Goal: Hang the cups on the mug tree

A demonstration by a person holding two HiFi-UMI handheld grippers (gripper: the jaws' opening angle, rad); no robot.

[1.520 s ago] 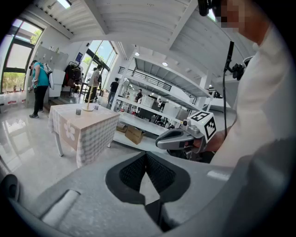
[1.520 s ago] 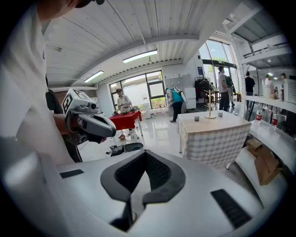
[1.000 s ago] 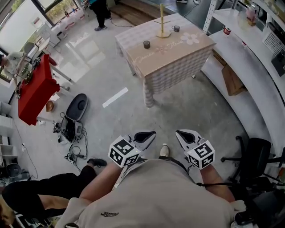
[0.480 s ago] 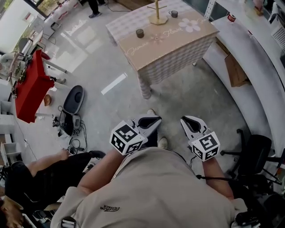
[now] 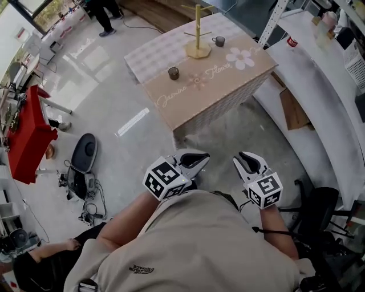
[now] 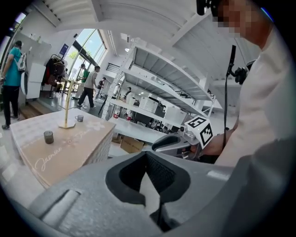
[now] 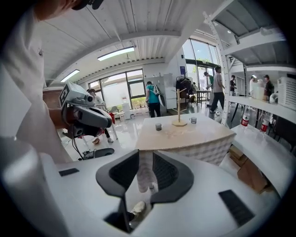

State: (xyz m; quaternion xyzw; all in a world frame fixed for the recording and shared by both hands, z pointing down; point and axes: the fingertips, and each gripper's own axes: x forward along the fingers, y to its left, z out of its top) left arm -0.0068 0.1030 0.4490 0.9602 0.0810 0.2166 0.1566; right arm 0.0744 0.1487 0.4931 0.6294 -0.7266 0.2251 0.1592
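A wooden mug tree point(image 5: 197, 34) stands on the beige table point(image 5: 228, 80) far ahead, with no cup on it. One dark cup point(image 5: 173, 73) sits left of it and a second cup point(image 5: 219, 41) right of it. Both grippers are held close to my body, well short of the table. My left gripper point(image 5: 199, 159) looks shut, its tips meeting with nothing in them point(image 6: 147, 155). My right gripper point(image 5: 243, 159) has its jaws opening, a narrow gap between them and nothing in it point(image 7: 144, 155). The right gripper view also shows the tree point(image 7: 178, 109) and both cups.
A curved white counter point(image 5: 319, 97) runs along the right, with a cardboard box point(image 5: 291, 108) under it. A black office chair point(image 5: 319, 211) stands at my right. A red table point(image 5: 25, 137), a dark round device point(image 5: 85, 151) and cables lie left. A person point(image 5: 102, 11) stands beyond the table.
I have stepped toward the table, which now looks nearer and more central. Both grippers stay in front of my body. The person at the lower left has slid mostly out of view.
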